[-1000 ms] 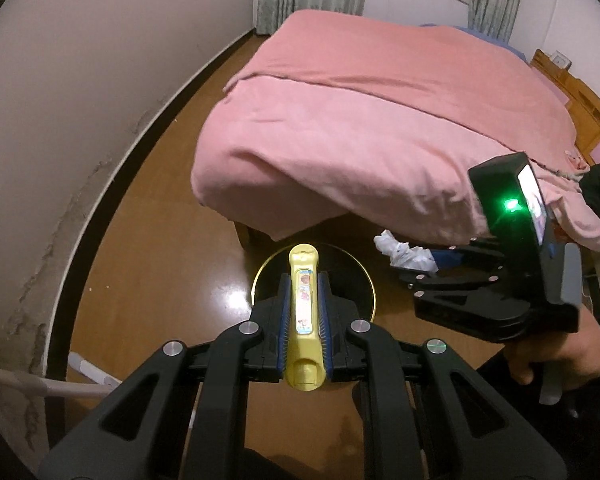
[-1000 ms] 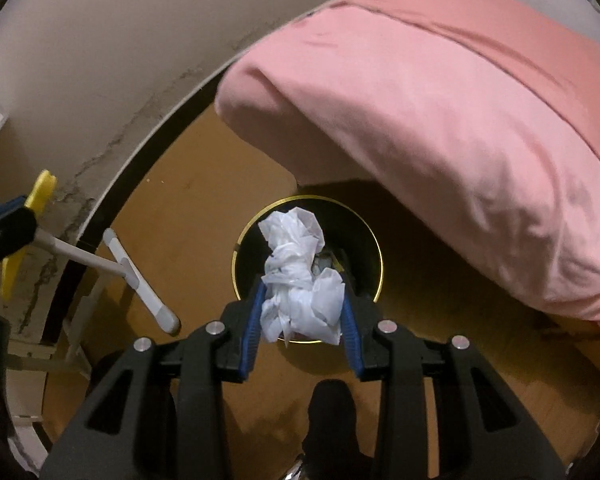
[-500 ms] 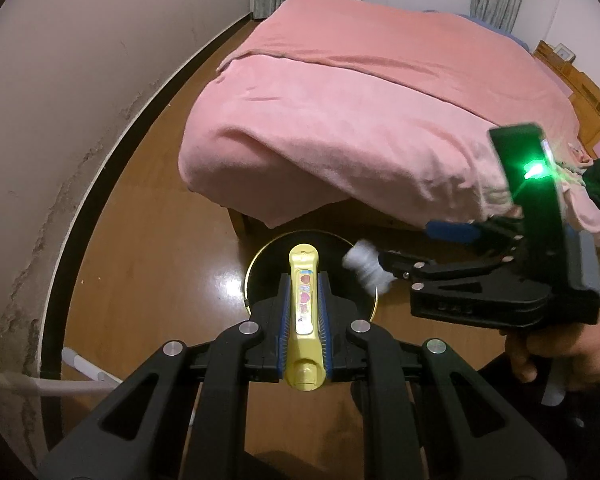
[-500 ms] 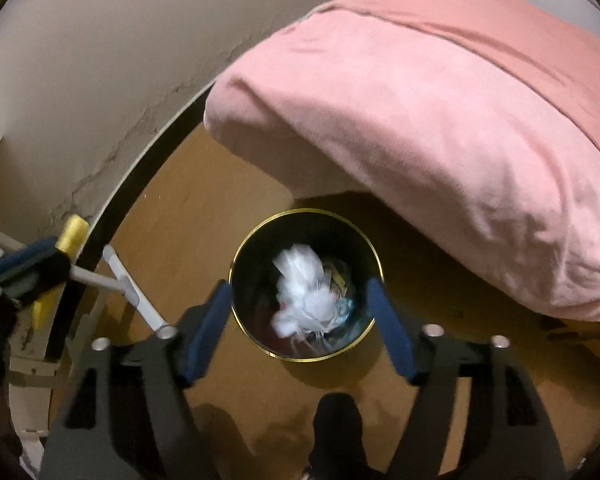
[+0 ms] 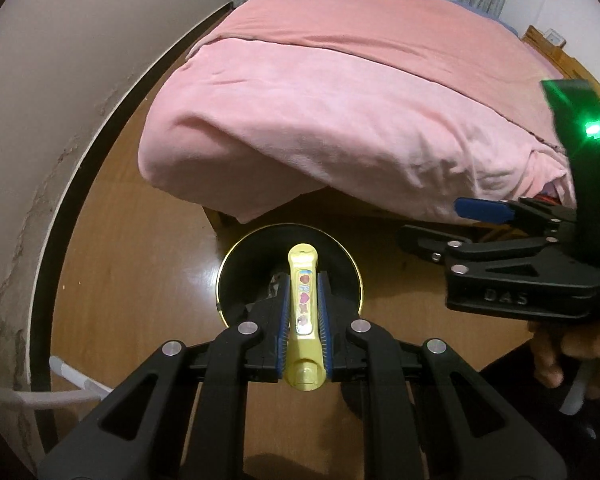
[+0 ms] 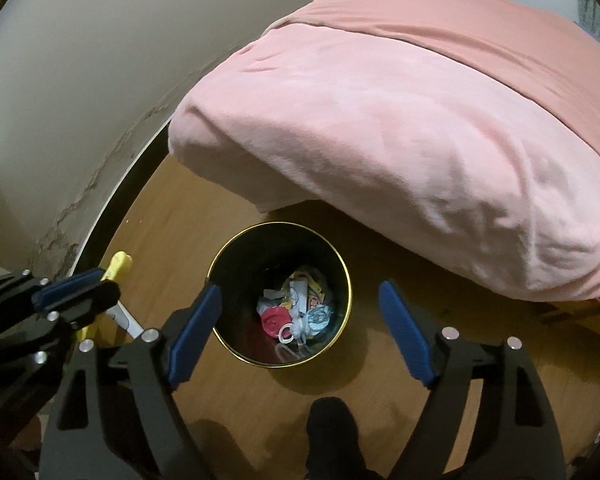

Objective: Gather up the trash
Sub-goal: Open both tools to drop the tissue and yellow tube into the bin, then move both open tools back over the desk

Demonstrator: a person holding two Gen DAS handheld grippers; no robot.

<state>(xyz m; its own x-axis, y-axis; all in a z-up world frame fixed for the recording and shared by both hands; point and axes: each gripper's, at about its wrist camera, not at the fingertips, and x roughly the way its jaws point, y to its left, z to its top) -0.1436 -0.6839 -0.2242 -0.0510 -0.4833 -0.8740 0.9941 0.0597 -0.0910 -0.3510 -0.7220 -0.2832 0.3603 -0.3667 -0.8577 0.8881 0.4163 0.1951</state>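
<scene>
Seen from the left wrist, the left gripper (image 5: 304, 300) was pinching a slim yellow plastic stick with a strip of small coloured stickers (image 5: 303, 320), its blue pads tight on both sides. The stick's tip hung over the mouth of the round black waste bin with a gold rim (image 5: 236, 252), which stood on the glossy wooden floor (image 5: 140, 260) at the corner of the bed under a pink blanket (image 5: 340, 112). At the right edge the right gripper (image 5: 444, 224) reached in sideways, held by a hand (image 5: 572, 348).

From the right wrist, the right gripper (image 6: 300, 332) had just been opening; its blue-padded jaws stood wide apart with nothing between them, above the bin (image 6: 342, 272). Crumpled white tissue (image 6: 300, 300) lay inside on mixed rubbish, with a red disc (image 6: 274, 320) and a pale blue lid. At the left, the left gripper (image 6: 96, 284) held the yellow stick (image 6: 118, 266) beside the bin.
</scene>
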